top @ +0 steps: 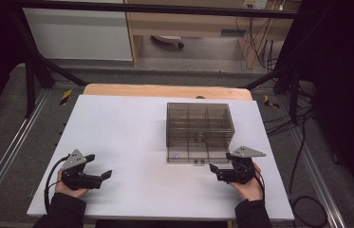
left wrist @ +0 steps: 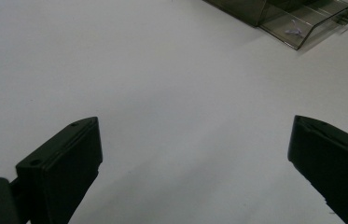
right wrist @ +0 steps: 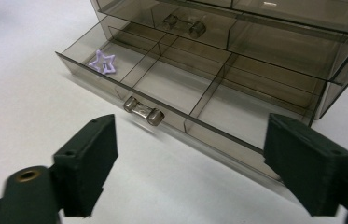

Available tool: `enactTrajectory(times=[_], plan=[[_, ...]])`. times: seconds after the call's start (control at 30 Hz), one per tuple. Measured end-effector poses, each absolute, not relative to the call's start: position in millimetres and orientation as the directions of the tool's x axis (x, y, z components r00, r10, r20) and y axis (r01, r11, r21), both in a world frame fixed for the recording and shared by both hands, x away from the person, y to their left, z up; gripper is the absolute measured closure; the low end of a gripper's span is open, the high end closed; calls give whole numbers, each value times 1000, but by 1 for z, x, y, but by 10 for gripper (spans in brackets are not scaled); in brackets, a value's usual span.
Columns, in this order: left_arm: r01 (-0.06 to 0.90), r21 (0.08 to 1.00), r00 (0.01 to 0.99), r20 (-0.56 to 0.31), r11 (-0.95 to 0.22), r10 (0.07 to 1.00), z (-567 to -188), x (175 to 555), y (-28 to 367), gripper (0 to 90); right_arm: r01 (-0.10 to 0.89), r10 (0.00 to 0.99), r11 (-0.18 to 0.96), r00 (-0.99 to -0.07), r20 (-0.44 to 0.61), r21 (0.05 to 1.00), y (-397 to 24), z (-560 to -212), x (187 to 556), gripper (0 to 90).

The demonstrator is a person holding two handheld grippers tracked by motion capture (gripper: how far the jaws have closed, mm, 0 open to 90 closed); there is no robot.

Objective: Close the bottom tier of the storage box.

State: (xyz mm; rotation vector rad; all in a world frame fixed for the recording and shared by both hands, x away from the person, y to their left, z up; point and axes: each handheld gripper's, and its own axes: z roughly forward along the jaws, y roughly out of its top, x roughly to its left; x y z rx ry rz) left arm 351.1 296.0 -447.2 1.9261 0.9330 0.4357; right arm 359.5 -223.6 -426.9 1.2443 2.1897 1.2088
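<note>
Black jaws of our right hand-held gripper stood spread in the right gripper view, with nothing between them but bare surface. Just beyond them lay the pulled-out bottom drawer of the smoky clear box, and its small metal handle sat slightly left of the midline between the jaws and a little ahead of them, apart from both. The handle's long axis ran along the drawer front, slanting across that view from upper left to lower right, so we judged the jaws would have to straddle it across that line or simply push against the front.

From the high view, the box stood toward the far right part of the surface, with the drawer projecting toward our near edge. Our right hand-held gripper rested just beside the drawer's front right corner, pointing left along the front. Our left hand-held gripper, its jaws also spread over bare surface, sat near the near left corner, well apart from the box. We therefore took the right hand as much the nearer one for the drawer.

A purple star clip lay in the drawer's front left compartment.
</note>
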Motion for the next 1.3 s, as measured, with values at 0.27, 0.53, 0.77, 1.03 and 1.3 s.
enactTrajectory(times=[0.27,0.53,0.77,1.03,1.3], plan=[[430,854,652,-70,-293,755,-447,351,295,27,528,815,251,-567,117,811,-224,-428,357,362],[430,852,652,-66,-297,755,-447,352,294,27,530,810,256,-574,119,809,-224,-428,356,516],[430,852,653,-65,-298,755,-448,352,295,27,551,801,279,-585,125,786,-216,-434,357,629],[430,853,651,-66,-296,756,-447,351,295,27,559,793,300,-596,124,773,-210,-439,358,751],[432,852,651,-68,-296,756,-448,351,295,27,562,789,317,-604,117,764,-206,-443,360,849]])
